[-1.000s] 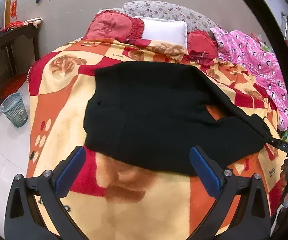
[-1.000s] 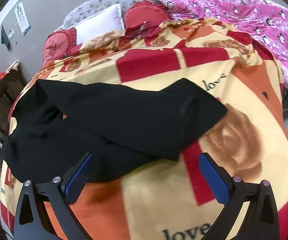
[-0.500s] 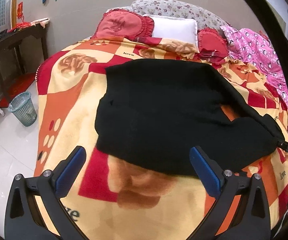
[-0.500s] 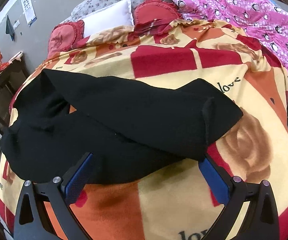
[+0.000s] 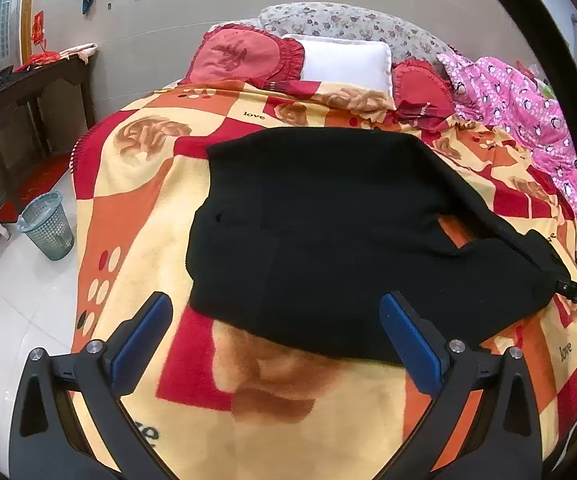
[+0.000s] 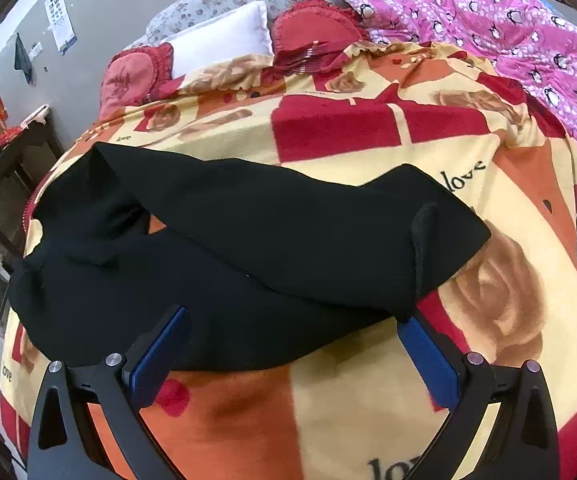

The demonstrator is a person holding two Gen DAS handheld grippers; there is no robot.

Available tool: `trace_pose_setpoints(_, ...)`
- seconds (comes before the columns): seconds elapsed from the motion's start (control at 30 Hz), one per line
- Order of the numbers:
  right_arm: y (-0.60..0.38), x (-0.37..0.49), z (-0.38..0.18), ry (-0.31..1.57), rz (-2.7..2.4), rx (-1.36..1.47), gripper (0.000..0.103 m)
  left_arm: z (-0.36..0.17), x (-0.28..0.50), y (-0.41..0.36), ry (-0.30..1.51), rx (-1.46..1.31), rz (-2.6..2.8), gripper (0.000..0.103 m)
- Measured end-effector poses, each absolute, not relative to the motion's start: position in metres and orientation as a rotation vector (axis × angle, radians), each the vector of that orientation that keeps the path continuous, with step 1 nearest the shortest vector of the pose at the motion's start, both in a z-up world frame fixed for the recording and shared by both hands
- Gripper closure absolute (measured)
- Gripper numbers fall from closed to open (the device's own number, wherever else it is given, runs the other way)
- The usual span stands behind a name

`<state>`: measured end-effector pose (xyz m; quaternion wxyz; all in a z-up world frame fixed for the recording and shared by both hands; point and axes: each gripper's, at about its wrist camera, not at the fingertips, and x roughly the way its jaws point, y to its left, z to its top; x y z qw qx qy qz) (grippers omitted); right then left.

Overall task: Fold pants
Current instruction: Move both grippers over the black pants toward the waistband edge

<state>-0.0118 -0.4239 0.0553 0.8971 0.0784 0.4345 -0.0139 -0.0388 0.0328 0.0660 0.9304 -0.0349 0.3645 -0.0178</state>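
Note:
Black pants [image 5: 328, 232] lie on a bed blanket [image 5: 136, 208] patterned in red, orange and cream. In the right wrist view the pants [image 6: 248, 248] lie with one leg folded over the other, the cuff end at the right. My left gripper [image 5: 276, 332] is open and empty, just above the near edge of the waist end. My right gripper [image 6: 294, 344] is open and empty, its blue pads straddling the near edge of the leg end. The other gripper's tip [image 5: 576, 292] shows at the right edge of the left wrist view.
Red cushions [image 5: 244, 56] and a white pillow [image 5: 348, 60] sit at the bed head. A pink quilt [image 6: 508, 32] lies on the far right. A green wastebasket [image 5: 46, 226] stands on the tiled floor left of the bed, near a dark wooden table [image 5: 28, 92].
Both grippers have moved closer to the pants' near edge, still open. The right one has shifted so its pads straddle the leg end. The pants have not moved.

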Motion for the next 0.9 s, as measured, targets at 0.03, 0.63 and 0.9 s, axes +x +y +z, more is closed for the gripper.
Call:
trace_pose_setpoints(0.03, -0.423, -0.012, 0.056, 0.899, -0.028, 0.16, 0.0, 0.067, -0.039, 0.032, 0.744, -0.071, -0.037, 0.0)
trace_pose_setpoints(0.63, -0.41, -0.008, 0.057, 0.915, 0.031, 0.154, 0.0, 0.061, -0.037, 0.052, 0.777, -0.166, -0.017, 0.0)
trace_pose_setpoints(0.9, -0.395, -0.006, 0.056, 0.914, 0.08, 0.137, 0.0, 0.05, -0.039, 0.062, 0.799, -0.211, -0.005, 0.0)
